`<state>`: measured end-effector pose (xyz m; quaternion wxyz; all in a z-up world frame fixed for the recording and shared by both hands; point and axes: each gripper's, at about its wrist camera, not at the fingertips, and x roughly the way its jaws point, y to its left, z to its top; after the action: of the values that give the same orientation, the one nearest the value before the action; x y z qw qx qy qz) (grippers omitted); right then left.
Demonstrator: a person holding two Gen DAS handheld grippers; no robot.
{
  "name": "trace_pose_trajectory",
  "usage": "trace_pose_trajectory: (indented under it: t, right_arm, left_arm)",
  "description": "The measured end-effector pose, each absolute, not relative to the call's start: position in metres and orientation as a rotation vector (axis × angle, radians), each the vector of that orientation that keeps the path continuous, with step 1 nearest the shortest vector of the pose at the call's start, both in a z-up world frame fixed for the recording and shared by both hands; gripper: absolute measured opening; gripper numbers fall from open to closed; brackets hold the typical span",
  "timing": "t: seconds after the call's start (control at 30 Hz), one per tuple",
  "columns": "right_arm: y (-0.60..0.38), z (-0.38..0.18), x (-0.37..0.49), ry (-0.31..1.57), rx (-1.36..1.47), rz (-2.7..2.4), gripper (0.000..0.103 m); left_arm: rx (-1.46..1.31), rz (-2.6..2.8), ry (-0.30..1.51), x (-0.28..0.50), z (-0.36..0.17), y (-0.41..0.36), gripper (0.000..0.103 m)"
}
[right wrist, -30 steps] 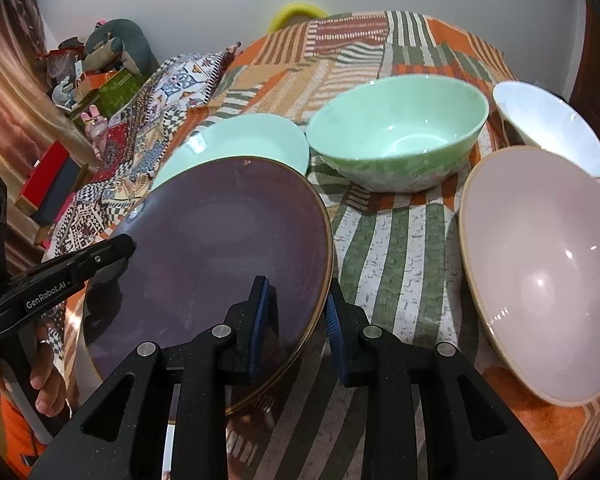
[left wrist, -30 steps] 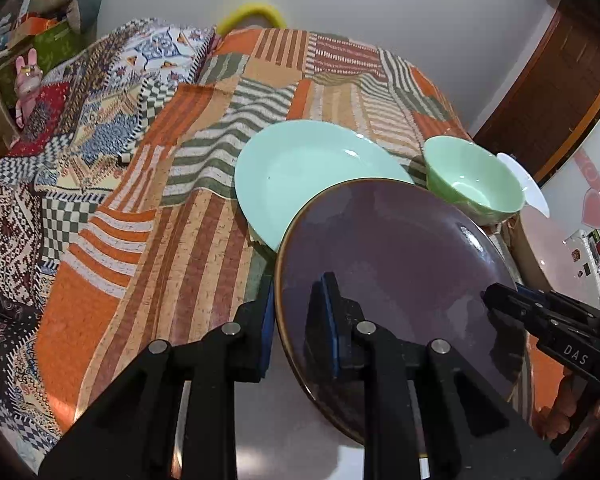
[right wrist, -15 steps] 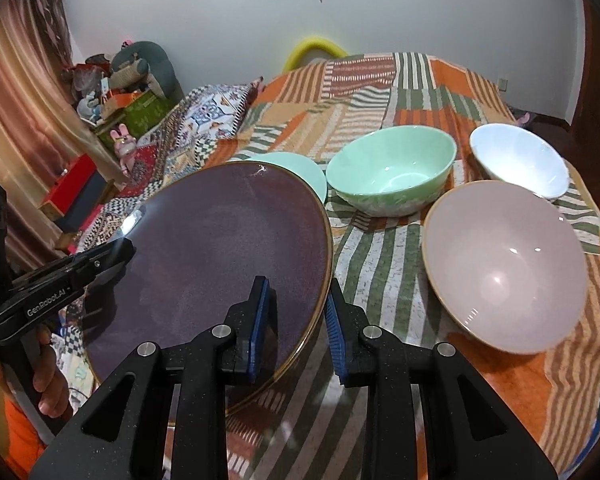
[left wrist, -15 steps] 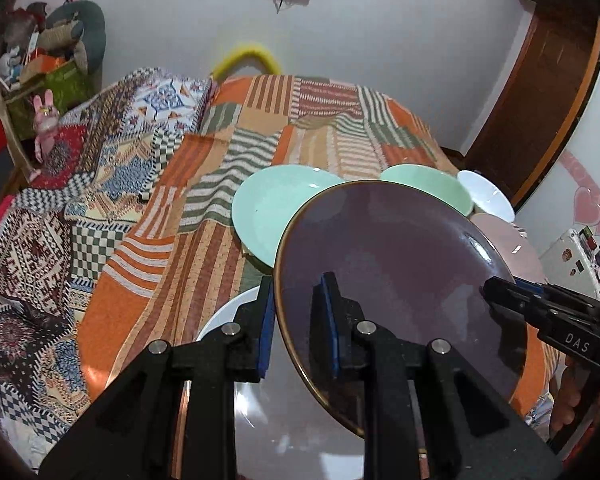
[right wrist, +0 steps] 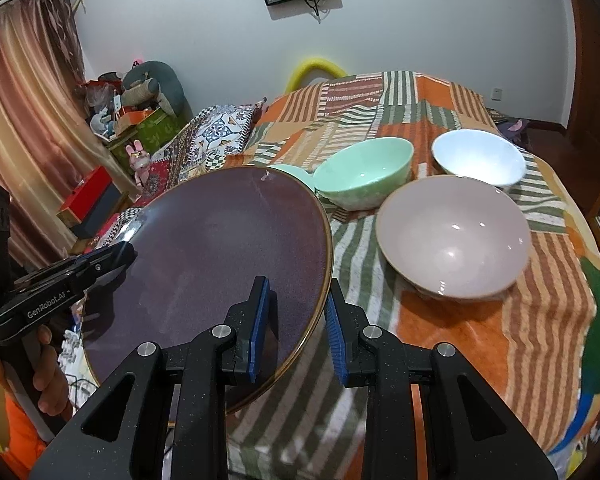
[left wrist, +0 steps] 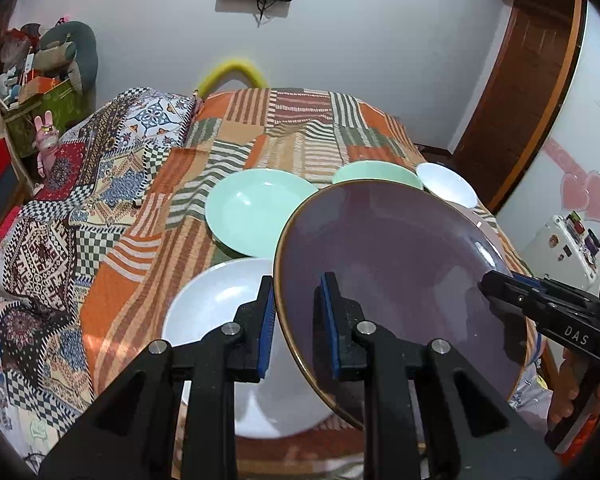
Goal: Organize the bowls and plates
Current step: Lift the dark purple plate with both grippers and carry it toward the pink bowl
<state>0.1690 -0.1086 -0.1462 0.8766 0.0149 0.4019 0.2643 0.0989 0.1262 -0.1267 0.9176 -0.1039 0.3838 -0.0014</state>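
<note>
I hold a dark purple plate (left wrist: 400,272) with a gold rim tilted in the air above the bed. Below it lie a white plate (left wrist: 216,312) and a mint-green plate (left wrist: 256,208); beyond stand a mint-green bowl (right wrist: 364,178), a white bowl (right wrist: 478,156) and a pink bowl (right wrist: 452,236).

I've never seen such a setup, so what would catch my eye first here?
A big dark purple plate held in the air, pinched at opposite rims by the left gripper and right gripper. Beneath it lies a white plate on the striped cloth; a pink bowl sits alongside.
</note>
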Motion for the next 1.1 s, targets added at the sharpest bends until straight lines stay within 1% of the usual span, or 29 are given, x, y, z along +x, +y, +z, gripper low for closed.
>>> trace_pose_trajectory:
  t: [0.3, 0.63, 1.1]
  right_arm:
    - [-0.139, -0.157, 0.155, 0.849, 0.048, 0.541, 0.025]
    - [-0.164, -0.177, 0.148, 0.897, 0.075, 0.500, 0.025]
    - [-0.186, -0.205, 0.149, 0.980, 0.115, 0.480, 0.025]
  left_arm:
    - [-0.199, -0.022, 0.843, 0.086, -0.136, 0.092, 0.022]
    - [-0.161, -0.058, 0.928, 0.091, -0.156, 0.063, 0.022]
    - [-0.158, -0.091, 1.033, 0.112, -0.190, 0.049, 0.022]
